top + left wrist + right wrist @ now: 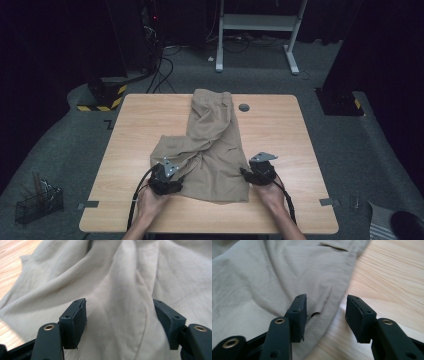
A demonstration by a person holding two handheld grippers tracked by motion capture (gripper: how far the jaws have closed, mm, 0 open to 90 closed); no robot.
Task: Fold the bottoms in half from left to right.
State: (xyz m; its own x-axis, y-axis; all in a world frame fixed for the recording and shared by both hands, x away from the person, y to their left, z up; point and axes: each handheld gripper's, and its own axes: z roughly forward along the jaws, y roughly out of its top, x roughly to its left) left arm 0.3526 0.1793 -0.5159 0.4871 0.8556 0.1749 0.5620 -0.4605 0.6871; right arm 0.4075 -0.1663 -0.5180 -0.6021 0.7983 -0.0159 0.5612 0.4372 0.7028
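- Jaws of my left gripper [120, 322] stand wide apart over the beige trousers [212, 145], a raised fold of cloth running up between them, and the pads press on nothing.
- Jaws of my right gripper [326, 315] are parted too (nothing is pinched in them); the left one sits over the hem of the trousers and the right one over bare wood, with the cloth's edge passing through the gap.
- Those trousers lie crumpled in the middle of the wooden table [280, 130], one end reaching the far edge and the wider end spread toward me, twisted partway along.
- From the high view, my left gripper [165, 181] rests at the near left corner of the cloth and my right gripper [256, 172] just beside its near right edge, each held in a hand.
- Near the far edge, a small round grey cap [244, 107] is set in the tabletop, just beside the trousers.
- Off the table, a wire basket [39, 202] sits on the grey floor at the left.
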